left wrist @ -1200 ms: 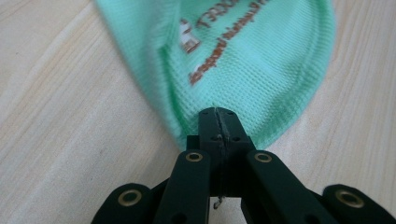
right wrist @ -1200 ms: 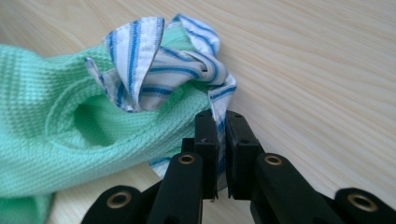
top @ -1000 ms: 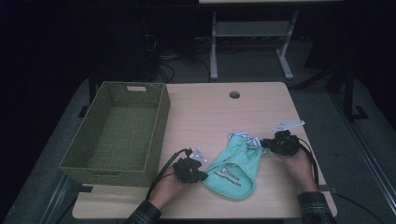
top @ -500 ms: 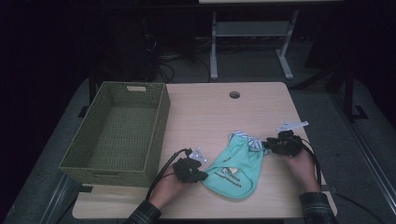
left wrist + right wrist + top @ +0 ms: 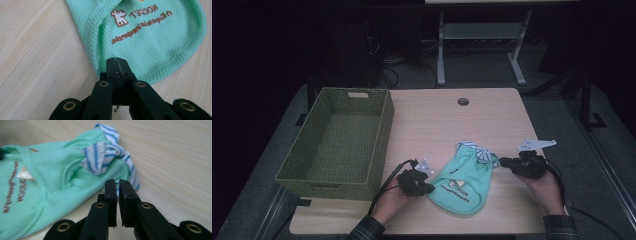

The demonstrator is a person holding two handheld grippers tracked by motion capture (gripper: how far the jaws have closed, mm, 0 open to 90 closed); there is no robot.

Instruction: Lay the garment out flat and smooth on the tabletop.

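**Two claws at a mint-green garment near the table's front edge**

The left gripper (image 5: pixel 116 61) is clenched on the hem of the mint-green garment (image 5: pixel 464 182), its black jaws pressed together with a pinch of the knit fabric caught between the tips. The right gripper (image 5: pixel 117 182) has just been closing; its jaws stand nearly together with a thin gap between them, and nothing is in that gap (the tips sit just beside the garment's blue-and-white striped trim (image 5: pixel 107 152), not on it).

The garment lies flat on the wooden table (image 5: pixel 437 120), near the front edge and right of the middle, with brown printed lettering (image 5: pixel 140 23) on its face. In the high view the left gripper (image 5: pixel 414 181) is at the garment's left edge and the right gripper (image 5: pixel 523 165) at its upper right end.

A woven green basket (image 5: pixel 339 142) stands along the table's left edge, well apart from the garment.
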